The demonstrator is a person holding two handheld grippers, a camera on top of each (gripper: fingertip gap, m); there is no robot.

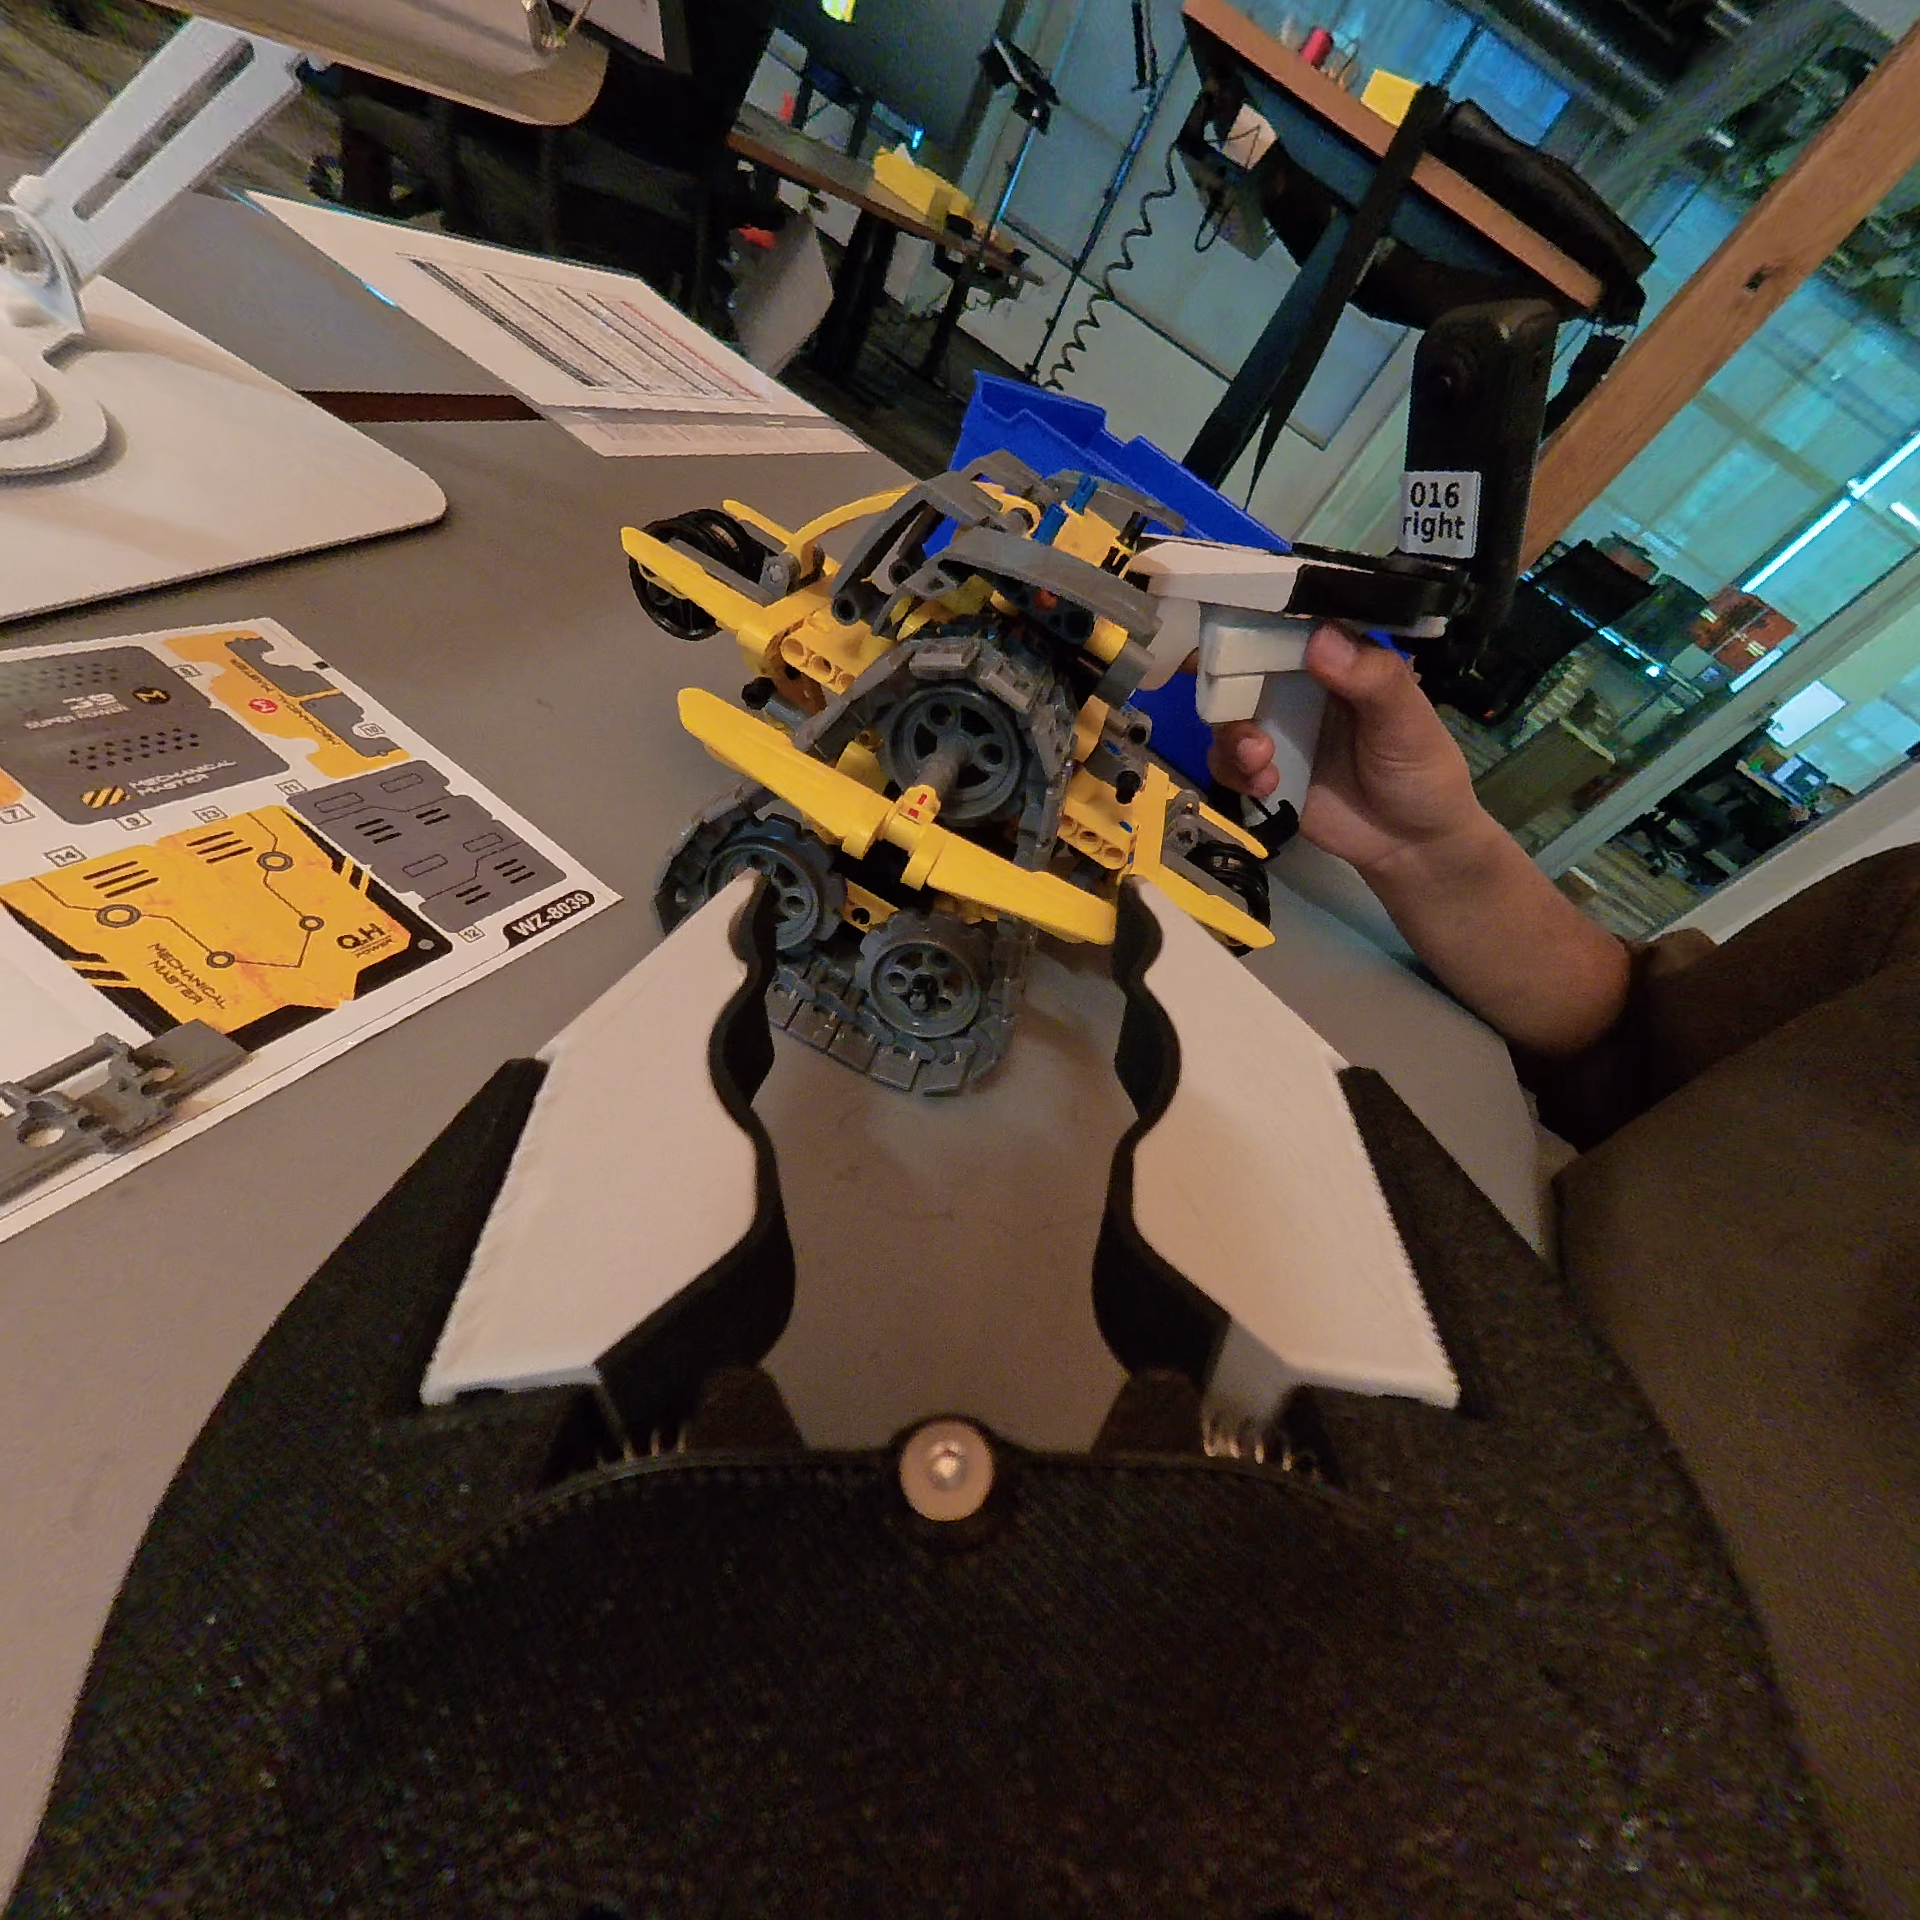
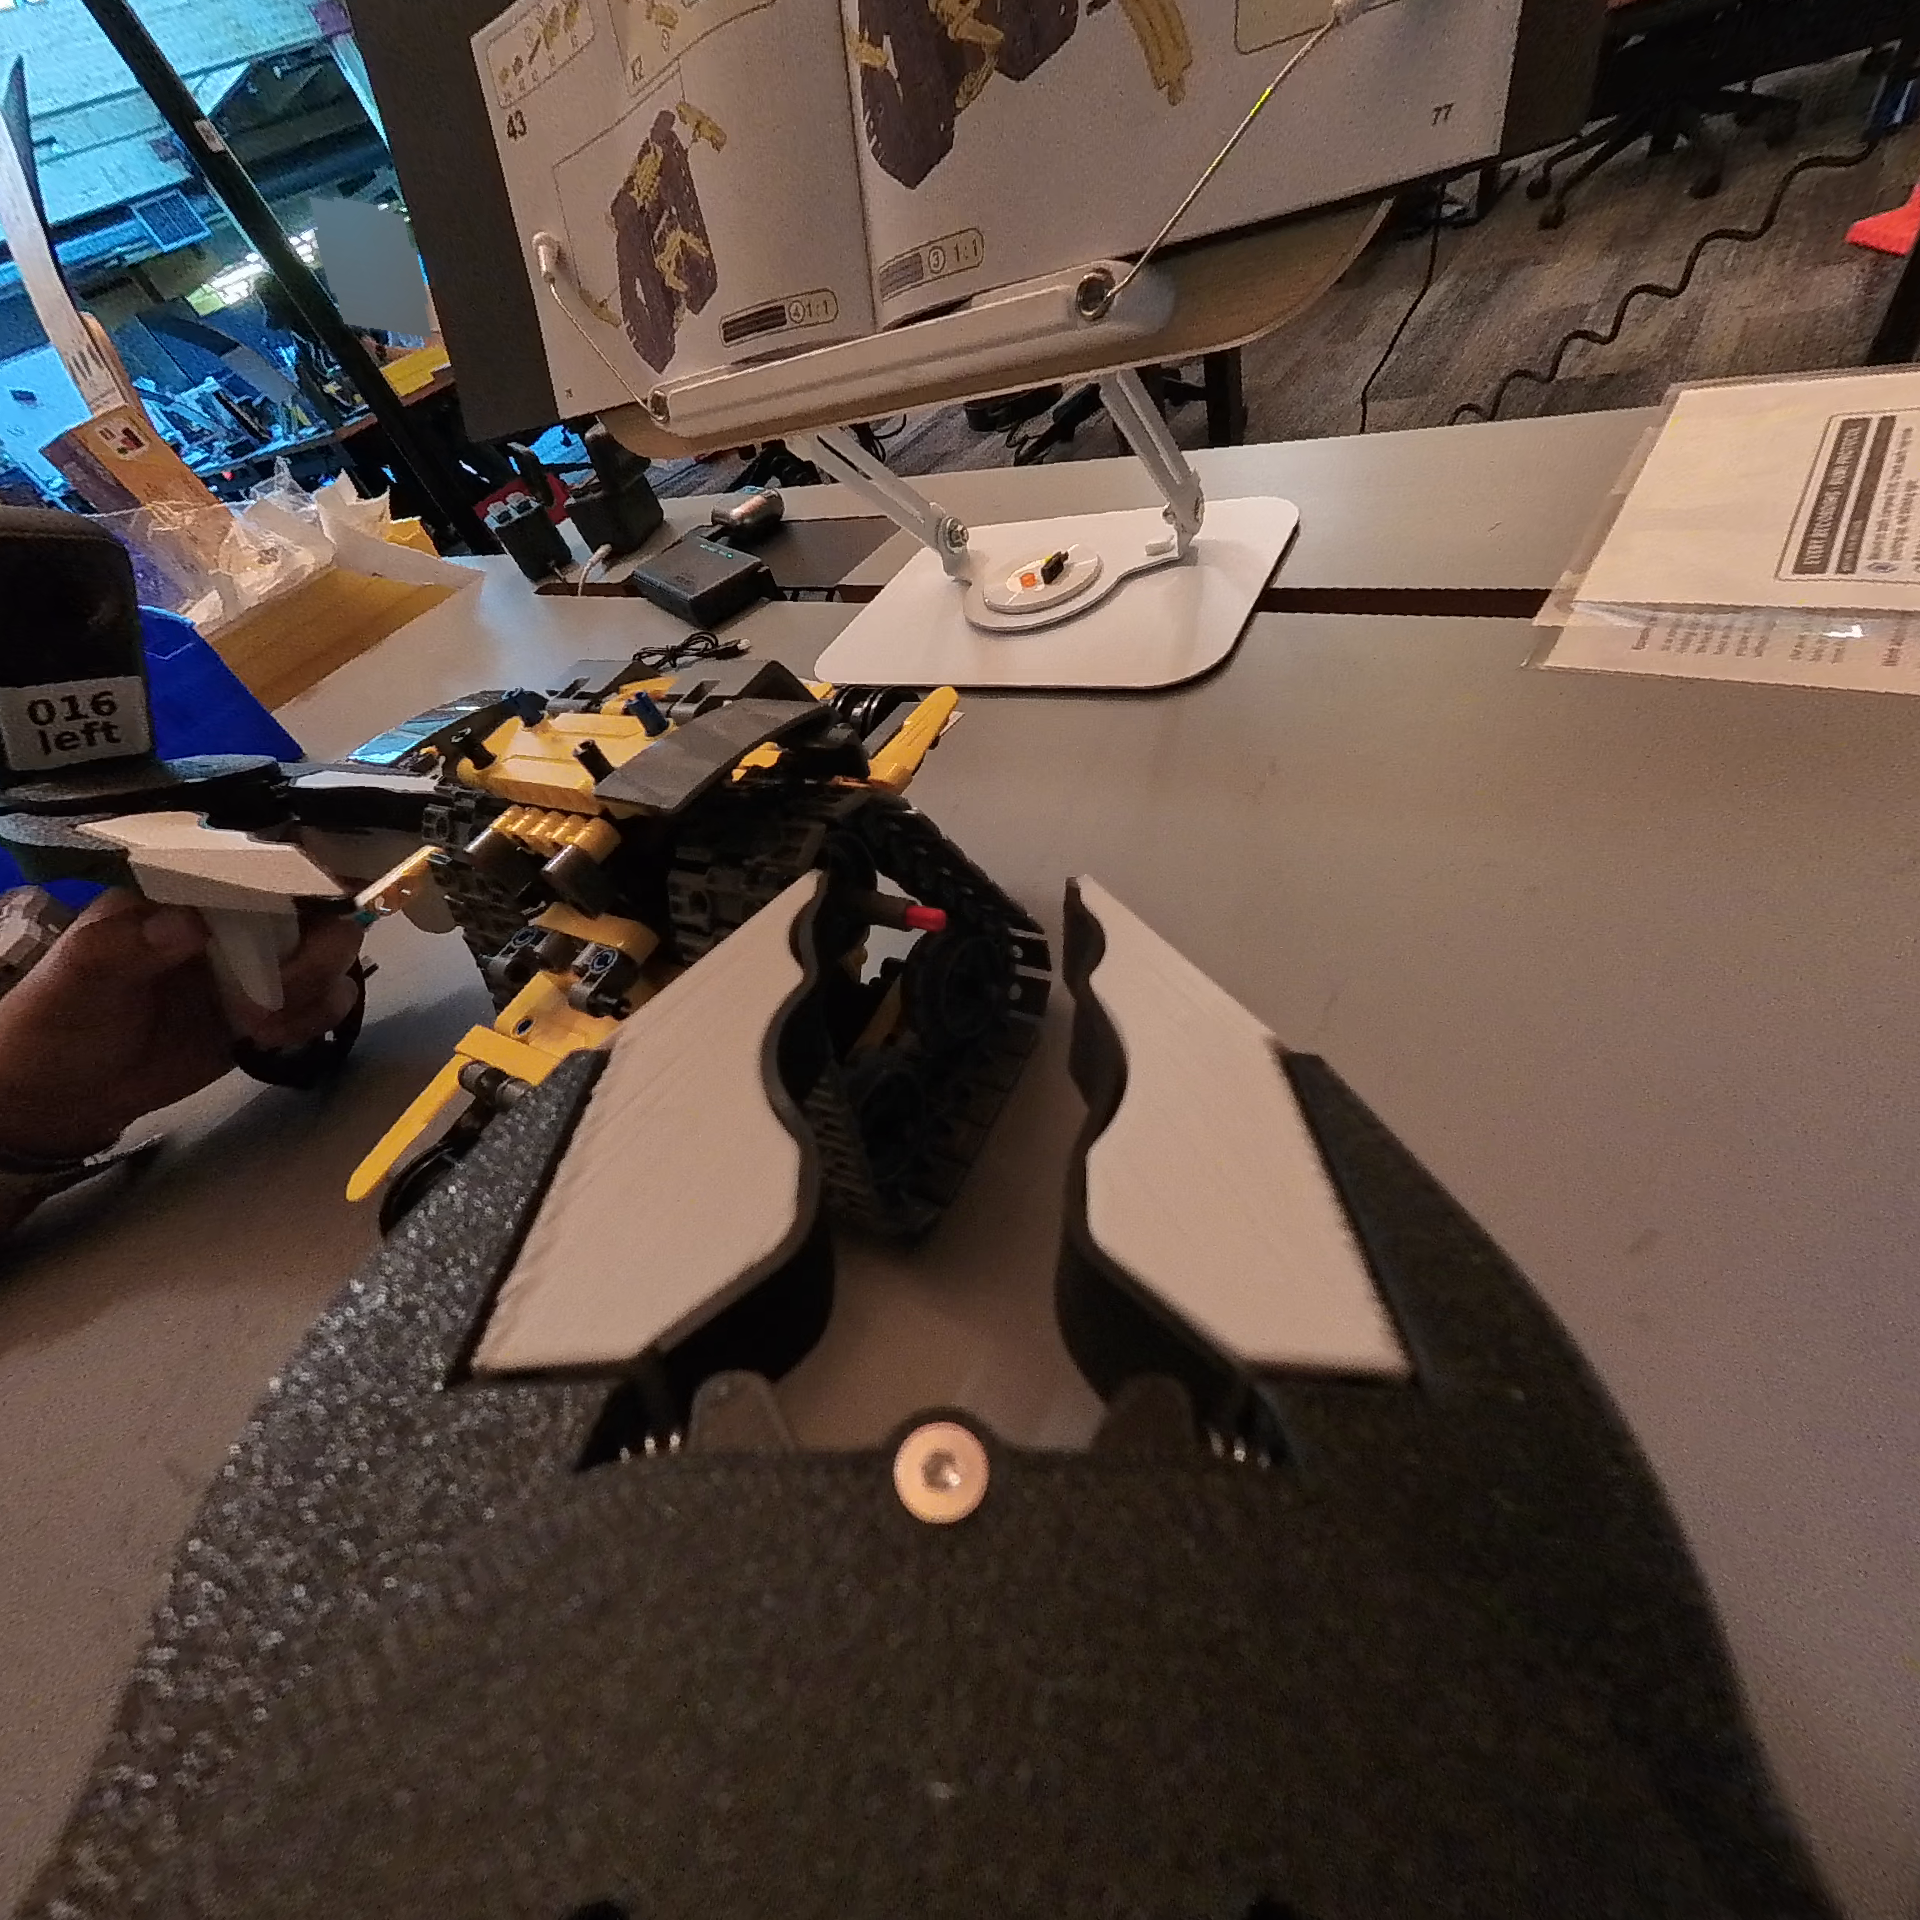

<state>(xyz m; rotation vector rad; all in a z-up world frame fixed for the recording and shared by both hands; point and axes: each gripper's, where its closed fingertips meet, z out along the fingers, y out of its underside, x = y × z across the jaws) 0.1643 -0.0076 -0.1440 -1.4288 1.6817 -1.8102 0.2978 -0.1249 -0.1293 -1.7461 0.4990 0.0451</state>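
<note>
A yellow and grey brick-built tracked vehicle (image 1: 935,727) stands on the grey table (image 1: 540,540). My left gripper (image 1: 940,899) is open wide. Its tips reach the model's near side, at a grey wheel and a long yellow beam (image 1: 997,862), with a lower tracked wheel between the fingers. My right gripper (image 2: 945,888) is open, its jaws standing partway apart around the model's black track (image 2: 935,1039), close to both sides of it. A red axle tip (image 2: 925,916) shows between its fingertips. Each gripper, held by a hand, also shows in the other's view, left (image 2: 395,842) and right (image 1: 1153,582), touching the model.
A sticker sheet (image 1: 208,831) with a loose grey part (image 1: 94,1091) lies at left. A blue bin (image 1: 1091,457) stands behind the model. A white book stand (image 2: 1060,592) holds an open instruction booklet (image 2: 935,156). Chargers (image 2: 707,582) and papers (image 2: 1766,540) lie farther back. Spacing between my two grippers at the tips: around 20 centimetres.
</note>
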